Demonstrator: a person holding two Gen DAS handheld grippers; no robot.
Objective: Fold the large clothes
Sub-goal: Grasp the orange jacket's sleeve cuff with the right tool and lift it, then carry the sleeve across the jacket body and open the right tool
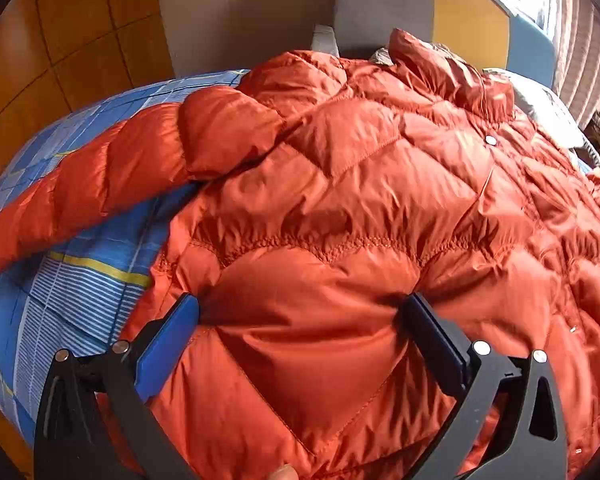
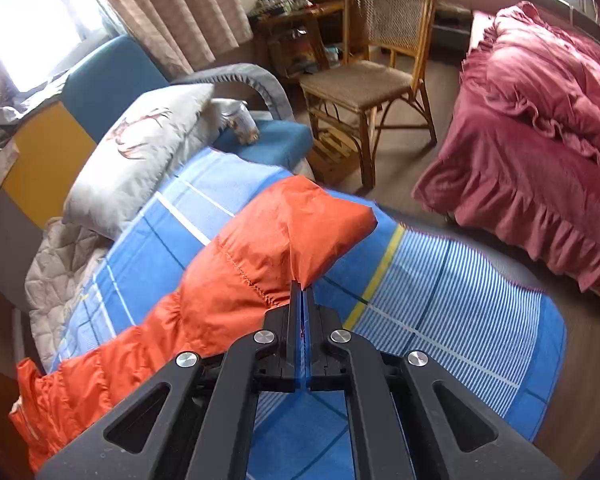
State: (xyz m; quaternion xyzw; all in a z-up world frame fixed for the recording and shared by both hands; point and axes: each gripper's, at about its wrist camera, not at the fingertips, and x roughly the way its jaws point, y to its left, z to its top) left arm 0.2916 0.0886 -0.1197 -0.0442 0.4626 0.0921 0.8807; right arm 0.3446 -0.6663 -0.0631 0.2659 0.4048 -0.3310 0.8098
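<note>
An orange quilted down jacket [image 1: 340, 168] lies spread over a bed with a blue plaid sheet [image 1: 80, 292]. One of its sleeves [image 1: 80, 200] stretches out to the left. My left gripper [image 1: 302, 308] is open wide. Its blue-padded fingers [image 1: 180, 328] are pushed down into the jacket's lower body, with a puffy panel bulging between them. A person's fingertip [image 1: 284, 472] shows at the bottom edge. In the right wrist view my right gripper [image 2: 302, 286] is shut on the edge of the other orange sleeve [image 2: 268, 240], which lies across the sheet [image 2: 440, 280].
A grey pillow [image 2: 140, 148] and a jar [image 2: 240, 120] sit by the blue and yellow headboard [image 2: 100, 80]. A wicker chair [image 2: 372, 80] stands beyond the bed. A second bed with a red ruffled cover [image 2: 540, 140] is on the right. Wooden floor [image 1: 60, 40] lies to the left.
</note>
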